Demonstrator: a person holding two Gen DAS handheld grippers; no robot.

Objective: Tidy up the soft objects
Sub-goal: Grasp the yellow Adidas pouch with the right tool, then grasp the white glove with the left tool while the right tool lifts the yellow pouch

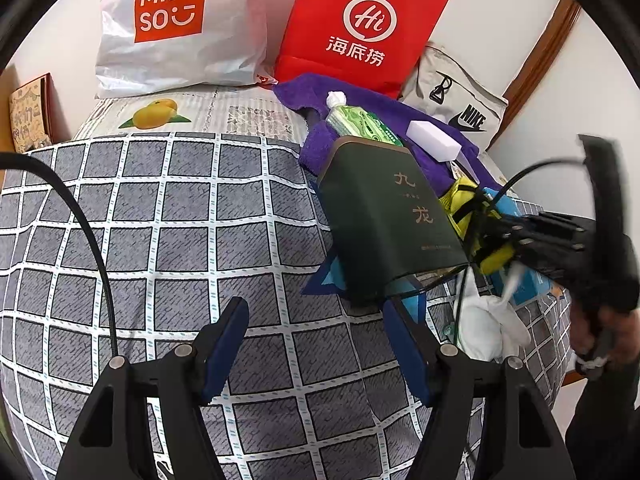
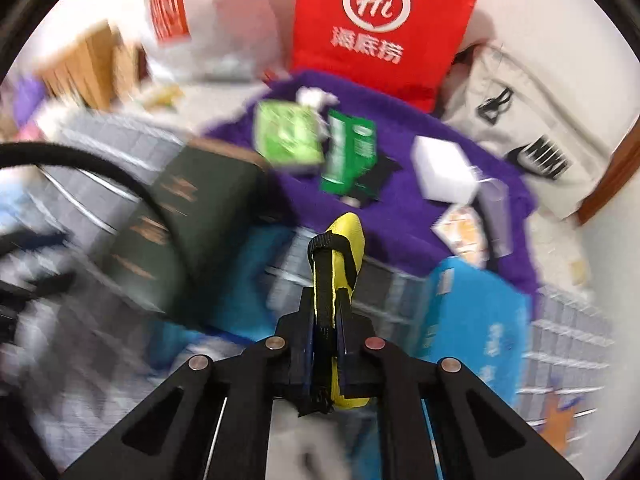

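My right gripper (image 2: pixel 326 320) is shut on a yellow fabric item with black straps (image 2: pixel 342 248) and holds it above the bed; the view is blurred by motion. It also shows in the left wrist view (image 1: pixel 474 216), with the right gripper (image 1: pixel 492 232) clamped on it beside a dark green box (image 1: pixel 384 220). My left gripper (image 1: pixel 316 344) is open and empty over the checked bedspread (image 1: pixel 160 220). A purple towel (image 1: pixel 352 100) lies at the back with a green tissue pack (image 1: pixel 360 122) and a white sponge block (image 1: pixel 434 140) on it. A white cloth (image 1: pixel 488 328) lies at the right.
A white Miniso bag (image 1: pixel 176 28), a red paper bag (image 1: pixel 360 24) and a grey Nike bag (image 1: pixel 456 100) stand against the back wall. A blue box (image 2: pixel 476 320) lies at the bed's right side. A black cable (image 1: pixel 92 240) crosses the left.
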